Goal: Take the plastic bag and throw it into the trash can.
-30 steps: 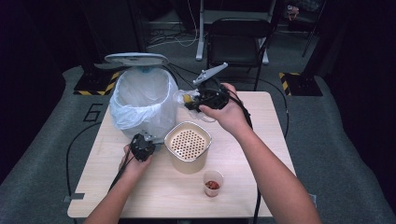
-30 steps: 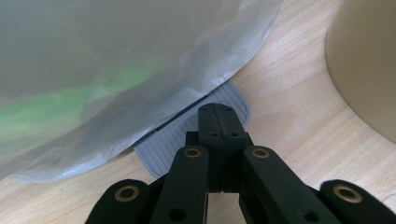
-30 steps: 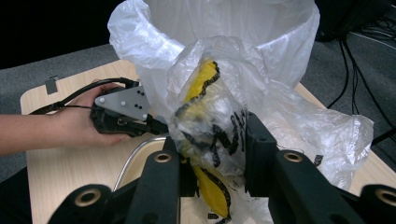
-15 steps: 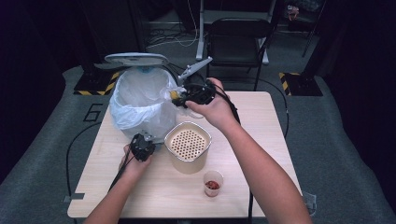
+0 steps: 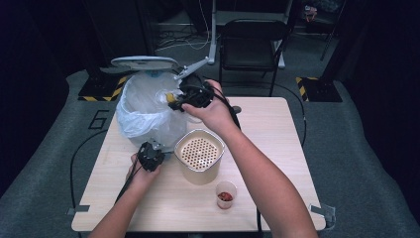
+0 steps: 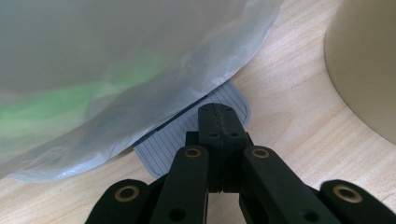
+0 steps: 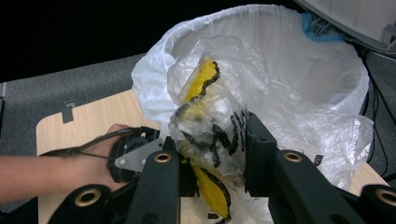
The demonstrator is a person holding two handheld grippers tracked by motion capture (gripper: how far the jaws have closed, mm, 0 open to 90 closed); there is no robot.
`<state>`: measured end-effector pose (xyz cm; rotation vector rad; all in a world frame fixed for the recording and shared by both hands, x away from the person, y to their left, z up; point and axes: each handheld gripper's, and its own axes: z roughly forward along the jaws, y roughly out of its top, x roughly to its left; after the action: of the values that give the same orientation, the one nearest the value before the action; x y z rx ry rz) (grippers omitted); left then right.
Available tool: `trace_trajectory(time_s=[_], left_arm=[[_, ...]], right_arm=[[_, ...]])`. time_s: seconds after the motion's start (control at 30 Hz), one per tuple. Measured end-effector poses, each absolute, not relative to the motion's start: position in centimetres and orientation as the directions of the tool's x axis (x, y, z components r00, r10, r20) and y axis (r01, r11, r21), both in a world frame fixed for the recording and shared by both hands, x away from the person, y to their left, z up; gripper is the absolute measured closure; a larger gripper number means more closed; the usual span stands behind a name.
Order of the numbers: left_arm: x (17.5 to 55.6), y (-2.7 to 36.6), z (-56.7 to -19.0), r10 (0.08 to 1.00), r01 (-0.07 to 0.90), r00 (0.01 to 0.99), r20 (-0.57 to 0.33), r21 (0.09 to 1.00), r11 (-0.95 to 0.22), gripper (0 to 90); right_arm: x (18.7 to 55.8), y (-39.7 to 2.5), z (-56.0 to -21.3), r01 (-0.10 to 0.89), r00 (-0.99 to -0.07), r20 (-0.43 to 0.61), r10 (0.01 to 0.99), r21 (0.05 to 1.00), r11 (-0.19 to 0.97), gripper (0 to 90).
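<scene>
left claw [image 6: 219, 122] pressed together, tip down on the bin's ribbed grey pedal [image 6: 163, 144] on the tabletop [image 5: 277, 148]; lid [image 5: 143, 61] is up, so i read that as holding the bin open. no change on that side over the last second.

bin [image 5: 148, 111] with the white liner sits at the back-left of the tabletop, mouth open.

right claw [image 7: 212, 140] is pinching a crumpled clear wrapper with yellow and black print [image 7: 210, 116]. a second ago it was over the tabletop to the right of the bin; since then it has swung left and now sits at the bin's rim, wrapper just over the liner edge [image 5: 171, 97].

meaning: transport is nearly done, release comes next. risk: wrapper hangs near the rim, could catch the liner lip.

beige perforated-top container [image 5: 199, 153] and small cup [image 5: 225, 194] haven't moved.
</scene>
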<state>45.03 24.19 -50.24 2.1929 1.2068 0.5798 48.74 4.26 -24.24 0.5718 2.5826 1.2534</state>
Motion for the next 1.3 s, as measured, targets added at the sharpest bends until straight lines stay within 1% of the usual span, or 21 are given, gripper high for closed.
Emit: trace_trajectory(time_s=[0.03, 0.1, 0.2, 0.23, 0.4, 0.43, 0.7, 0.8, 0.93, 1.3], left_arm=[[44.8, 24.1, -50.2, 0.874, 0.64, 0.48, 0.081, 0.648, -0.411, 90.0], [44.8, 24.2, -50.2, 0.871, 0.641, 0.482, 0.092, 0.64, -0.422, 90.0], [44.8, 24.2, -50.2, 0.871, 0.641, 0.483, 0.091, 0.64, -0.423, 90.0], [44.8, 24.1, -50.2, 0.874, 0.64, 0.479, 0.078, 0.65, -0.409, 90.0], [44.8, 24.1, -50.2, 0.874, 0.64, 0.479, 0.08, 0.65, -0.41, 90.0], [44.8, 24.1, -50.2, 0.87, 0.641, 0.484, 0.091, 0.64, -0.423, 90.0], [44.8, 24.2, -50.2, 0.872, 0.642, 0.481, 0.088, 0.642, -0.419, 90.0], [44.8, 24.1, -50.3, 0.875, 0.637, 0.475, 0.094, 0.649, -0.415, 90.0], [44.9, 24.2, -50.3, 0.87, 0.627, 0.481, 0.106, 0.652, -0.426, 90.0], [44.9, 24.2, -50.3, 0.87, 0.626, 0.482, 0.104, 0.653, -0.426, 90.0]], right_arm=[[48.8, 4.4, -24.2, 0.246, -0.901, -0.027, 0.433, 0.79, 0.562, 71.4], [49.0, 4.8, -24.1, 0.241, -0.902, -0.035, 0.431, 0.787, 0.568, 71.5], [49.3, 5.2, -23.9, 0.239, -0.903, -0.034, 0.429, 0.789, 0.566, 71.5], [49.3, 5.4, -23.9, 0.243, -0.901, -0.03, 0.433, 0.793, 0.559, 71.5], [49.8, 6.3, -23.7, 0.236, -0.9, -0.048, 0.433, 0.781, 0.578, 71.5], [49.9, 6.4, -23.6, 0.232, -0.901, -0.052, 0.431, 0.781, 0.58, 71.5], [50.3, 7.9, -23.6, 0.226, -0.902, -0.062, 0.427, 0.775, 0.59, 71.6], [50.6, 8.4, -23.8, 0.22, -0.899, -0.064, 0.433, 0.788, 0.574, 71.7], [50.9, 8.9, -23.9, 0.222, -0.898, -0.068, 0.434, 0.781, 0.583, 71.7], [52.2, 10.2, -24.2, 0.219, -0.89, -0.084, 0.447, 0.783, 0.582, 71.7]])
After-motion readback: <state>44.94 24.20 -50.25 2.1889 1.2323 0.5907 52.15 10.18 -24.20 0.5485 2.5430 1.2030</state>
